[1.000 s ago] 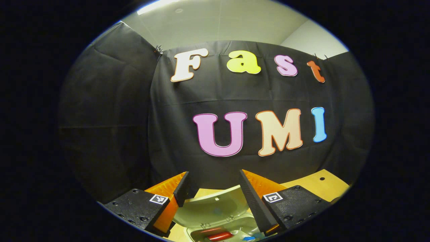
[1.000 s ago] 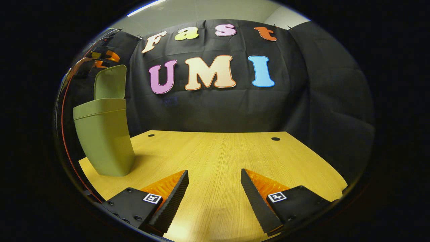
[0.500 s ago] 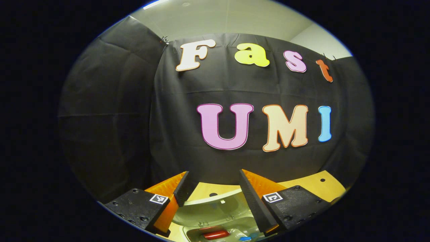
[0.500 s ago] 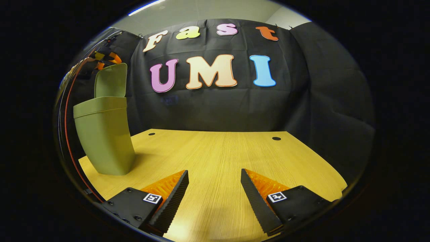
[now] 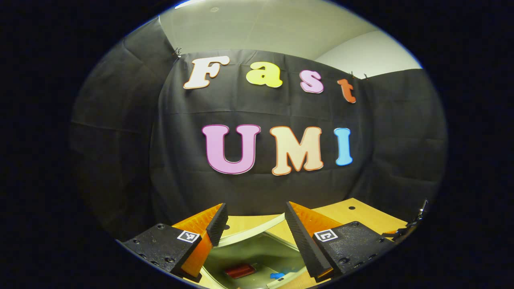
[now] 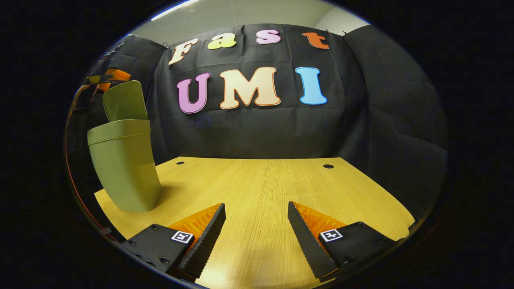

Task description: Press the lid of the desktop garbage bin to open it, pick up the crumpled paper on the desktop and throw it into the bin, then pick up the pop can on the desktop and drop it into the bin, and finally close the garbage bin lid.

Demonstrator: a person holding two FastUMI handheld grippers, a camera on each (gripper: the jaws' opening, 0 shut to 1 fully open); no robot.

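Note:
The green bin (image 6: 122, 168) stands on the wooden table (image 6: 257, 180) at the left of the right gripper view, its lid (image 6: 124, 100) raised. My left gripper (image 5: 255, 206) hovers open just above the bin's mouth, the lid's pale rim (image 5: 253, 232) crossing between its fingers. Down inside the bin (image 5: 257, 257) lies the red pop can (image 5: 239, 270) beside a small blue scrap (image 5: 277, 275). That same left gripper (image 6: 106, 76) shows behind the lid's top. My right gripper (image 6: 256, 204) is open low over the bare tabletop, with nothing between its fingers.
The black cloth wall closes the booth behind and to both sides. Two small round holes (image 6: 328, 166) mark the far part of the tabletop. The table's far corner (image 5: 361, 216) lies right of the bin, and a dark piece of gear (image 5: 413, 222) juts in at that view's right edge.
The left gripper has swung to the right above the bin, and the lid's rim now runs slantwise between its fingers. From the right gripper, the lid leans slightly more leftward. The right gripper has barely moved.

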